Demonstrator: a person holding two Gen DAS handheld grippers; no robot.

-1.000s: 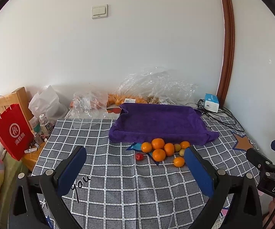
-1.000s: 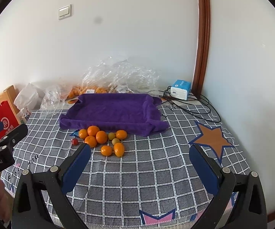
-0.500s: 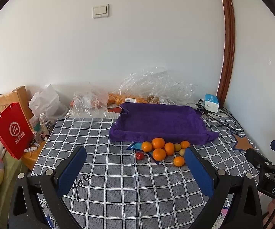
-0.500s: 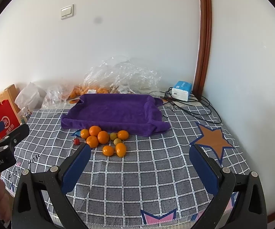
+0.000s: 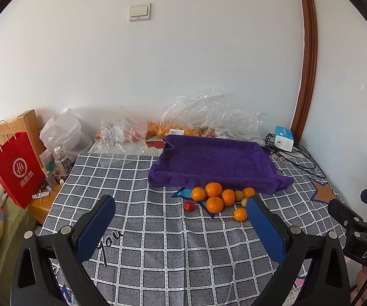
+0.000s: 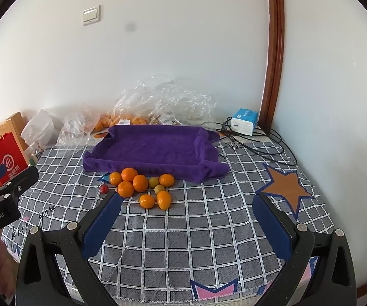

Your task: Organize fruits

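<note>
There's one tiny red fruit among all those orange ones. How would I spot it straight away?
Start at the purple towel spread over the checked tablecloth. Along its near edge lies a cluster of oranges. The small red fruit lies at the cluster's left end, the only red piece and smaller than any orange.

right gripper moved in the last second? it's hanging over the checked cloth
Yes, slightly. In the right wrist view the fruit pile and purple towel sit a little lower and further right than before, so the right gripper has crept forward and leftward.

Oranges (image 6: 140,183) beside, perhaps touching, towel (image 6: 152,150)
</note>
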